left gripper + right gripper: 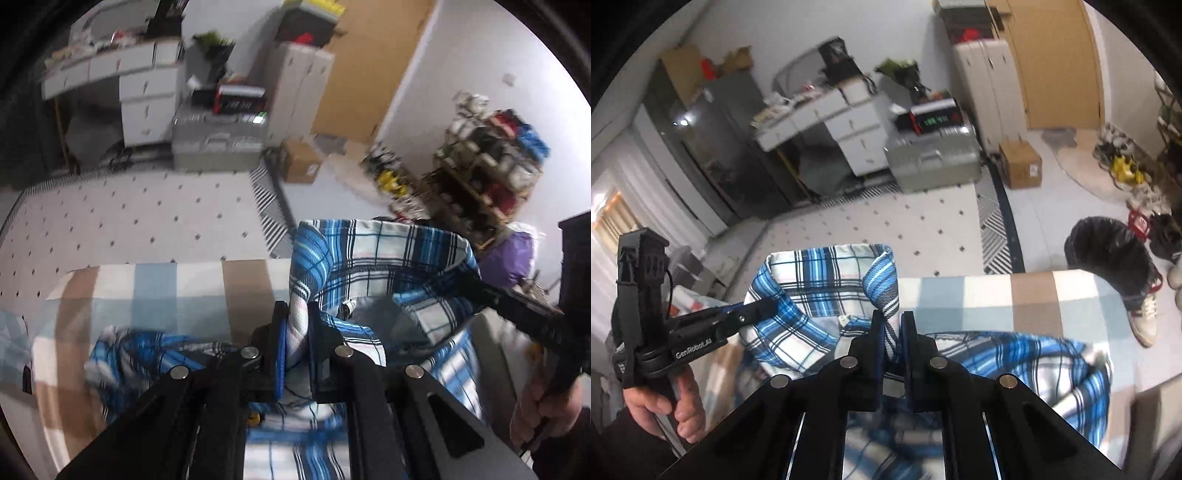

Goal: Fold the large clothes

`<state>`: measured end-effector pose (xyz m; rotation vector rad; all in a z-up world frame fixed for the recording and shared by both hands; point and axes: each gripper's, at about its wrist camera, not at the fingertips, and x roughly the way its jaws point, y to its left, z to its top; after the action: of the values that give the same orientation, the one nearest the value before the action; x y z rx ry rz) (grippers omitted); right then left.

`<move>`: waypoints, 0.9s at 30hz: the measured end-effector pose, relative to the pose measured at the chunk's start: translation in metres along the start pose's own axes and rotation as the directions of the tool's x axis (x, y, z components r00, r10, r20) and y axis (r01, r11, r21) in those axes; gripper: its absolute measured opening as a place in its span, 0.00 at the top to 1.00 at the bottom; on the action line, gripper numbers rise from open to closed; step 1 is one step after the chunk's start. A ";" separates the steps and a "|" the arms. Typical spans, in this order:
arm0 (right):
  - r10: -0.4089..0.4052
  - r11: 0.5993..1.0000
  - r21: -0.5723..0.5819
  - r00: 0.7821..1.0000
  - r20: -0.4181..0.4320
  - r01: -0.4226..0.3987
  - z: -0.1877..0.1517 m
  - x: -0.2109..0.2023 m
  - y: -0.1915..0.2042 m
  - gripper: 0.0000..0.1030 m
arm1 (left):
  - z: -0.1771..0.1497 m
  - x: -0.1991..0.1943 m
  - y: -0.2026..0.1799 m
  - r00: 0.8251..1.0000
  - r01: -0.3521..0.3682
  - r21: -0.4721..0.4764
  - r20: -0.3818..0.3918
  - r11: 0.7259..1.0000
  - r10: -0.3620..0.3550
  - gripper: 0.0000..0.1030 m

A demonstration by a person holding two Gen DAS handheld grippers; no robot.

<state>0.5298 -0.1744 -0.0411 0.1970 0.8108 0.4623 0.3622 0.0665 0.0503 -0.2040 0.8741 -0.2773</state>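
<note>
A blue, white and black plaid shirt (391, 254) hangs lifted by its collar above a table with a checked cloth (155, 291). My left gripper (298, 314) is shut on the collar's left side, fabric pinched between its pads. My right gripper (892, 321) is shut on the collar's other end, seen on the shirt (827, 273) in the right wrist view. The right gripper (476, 284) also shows at the right of the left wrist view, and the left gripper (768, 306) at the left of the right wrist view. The shirt's body trails down, blurred, below both grippers.
The checked cloth (1034, 295) covers the table under the shirt. Beyond it lie a dotted rug (129, 218), a grey case (218, 136), a white desk (110, 70), a cardboard box (1021, 164), a black bin (1108, 254) and a cluttered shelf (491, 162).
</note>
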 end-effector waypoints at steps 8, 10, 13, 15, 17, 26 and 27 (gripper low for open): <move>0.060 0.998 -0.042 0.991 0.121 -0.055 -0.084 -0.095 0.023 0.92 | -0.087 -0.083 -0.012 0.981 0.176 0.016 0.079 0.984 -0.176 0.95; 0.054 0.998 -0.038 0.993 0.107 -0.050 -0.114 -0.104 0.025 0.92 | -0.099 -0.078 -0.013 0.976 0.208 -0.006 0.063 0.978 -0.208 0.95; 0.036 0.999 -0.032 0.996 0.082 -0.034 -0.152 -0.107 0.024 0.91 | -0.128 -0.073 -0.007 0.967 0.254 -0.039 0.039 0.966 -0.252 0.95; 0.006 0.999 -0.034 0.999 0.042 -0.005 -0.178 -0.102 0.024 0.89 | -0.136 -0.068 -0.003 0.966 0.259 -0.049 0.031 0.964 -0.258 0.95; -0.016 1.000 -0.021 1.000 -0.024 0.015 -0.205 -0.092 0.024 0.88 | -0.148 -0.060 0.005 0.967 0.253 -0.101 0.005 0.962 -0.254 0.93; -0.097 0.995 -0.023 0.987 -0.129 0.095 -0.264 -0.091 0.026 0.57 | -0.172 -0.088 -0.017 0.941 0.330 -0.045 -0.068 0.943 -0.333 0.22; -0.112 0.994 -0.027 0.985 -0.130 0.109 -0.266 -0.093 0.025 0.57 | -0.172 -0.091 -0.020 0.936 0.341 -0.031 -0.079 0.940 -0.342 0.22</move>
<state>0.2704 -0.1977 -0.1526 0.1034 0.9404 0.3812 0.1699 0.0662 0.0146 -0.3634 0.9217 -0.6069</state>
